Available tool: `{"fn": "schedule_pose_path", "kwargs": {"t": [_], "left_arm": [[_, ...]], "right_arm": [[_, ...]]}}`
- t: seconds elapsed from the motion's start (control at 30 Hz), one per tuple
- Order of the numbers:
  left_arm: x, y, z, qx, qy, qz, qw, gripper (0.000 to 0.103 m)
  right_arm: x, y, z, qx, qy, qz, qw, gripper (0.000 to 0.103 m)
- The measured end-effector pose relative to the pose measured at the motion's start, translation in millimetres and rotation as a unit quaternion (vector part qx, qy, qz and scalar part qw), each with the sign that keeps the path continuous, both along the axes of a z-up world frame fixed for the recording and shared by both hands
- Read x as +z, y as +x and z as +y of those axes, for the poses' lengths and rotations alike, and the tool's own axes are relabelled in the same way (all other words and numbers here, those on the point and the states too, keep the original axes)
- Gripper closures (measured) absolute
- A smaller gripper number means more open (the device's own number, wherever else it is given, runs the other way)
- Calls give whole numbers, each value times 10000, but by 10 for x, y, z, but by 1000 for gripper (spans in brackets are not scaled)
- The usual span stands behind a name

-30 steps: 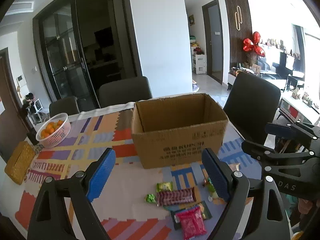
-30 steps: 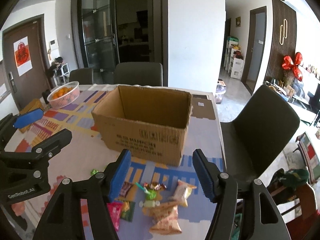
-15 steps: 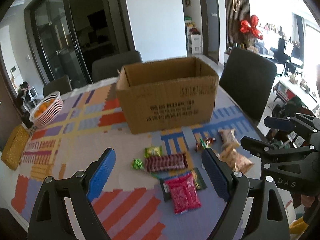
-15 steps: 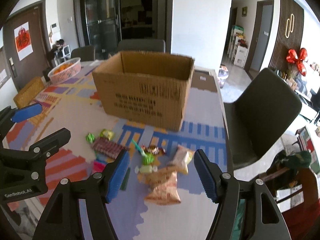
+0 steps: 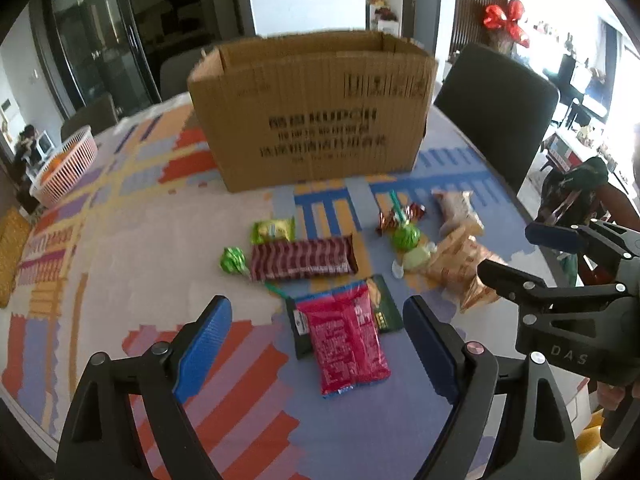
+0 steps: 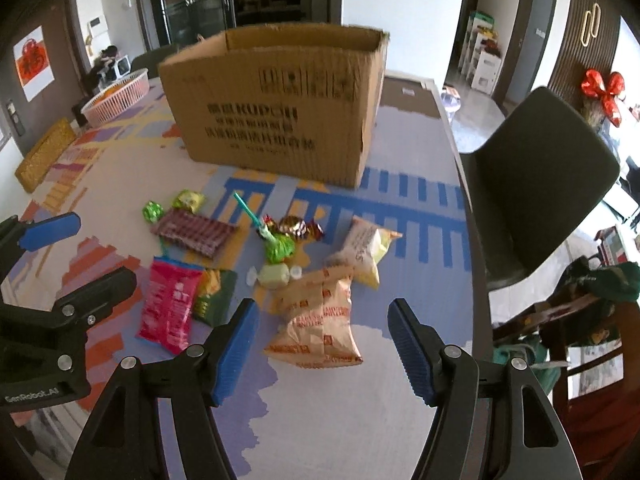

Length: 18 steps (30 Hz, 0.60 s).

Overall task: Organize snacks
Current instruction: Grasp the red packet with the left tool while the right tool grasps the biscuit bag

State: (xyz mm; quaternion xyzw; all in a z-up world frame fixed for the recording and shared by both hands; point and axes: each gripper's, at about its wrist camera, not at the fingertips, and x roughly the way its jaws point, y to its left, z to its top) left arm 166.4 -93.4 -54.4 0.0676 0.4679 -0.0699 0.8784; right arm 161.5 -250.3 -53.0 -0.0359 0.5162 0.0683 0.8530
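- The box (image 5: 308, 116) is sitting open in the middle of the table (image 5: 120, 264), toward the far edge. From here I cannot see inside it.
- All the snacks I can see are lying on the table in front of the box, nearer the right edge. None is being held.
- The pink bag (image 5: 346, 338) is lying closest to the near edge, partly on top of a green packet (image 5: 386, 306).
- The striped bar (image 5: 304, 260) is lying between the pink bag and the box, with a small green candy (image 5: 233, 261) just beside it.
- The tan bag (image 6: 320, 320) is lying near the right edge, with a pale bag (image 6: 366, 250) touching it on the far side.
- The left gripper (image 5: 316, 352) is hanging over the pink bag. Its fingers (image 5: 204, 346) are spread wide apart and gripping nothing.
- The right gripper (image 6: 322, 354) is hanging over the tan bag. Its fingers (image 6: 236, 350) are spread wide too, with nothing between them.
- I think the job is just starting. Every snack in view is waiting to go in the box.
- The pink bag and the tan bag look like the first ones to grab.
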Motion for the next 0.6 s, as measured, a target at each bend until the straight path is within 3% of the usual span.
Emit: {"fn": "schedule_pose_path", "kwargs": {"t": [0.23,0.6], "left_arm": [[-292,76,-4,28,-90,512,9986,22],[-489,155,-92,41,18,689,9976,31]], "right_arm": [[-207,74,-4,12,-1,244,9997,35],[-416,173,19,28,-100,497,9987,36]]}}
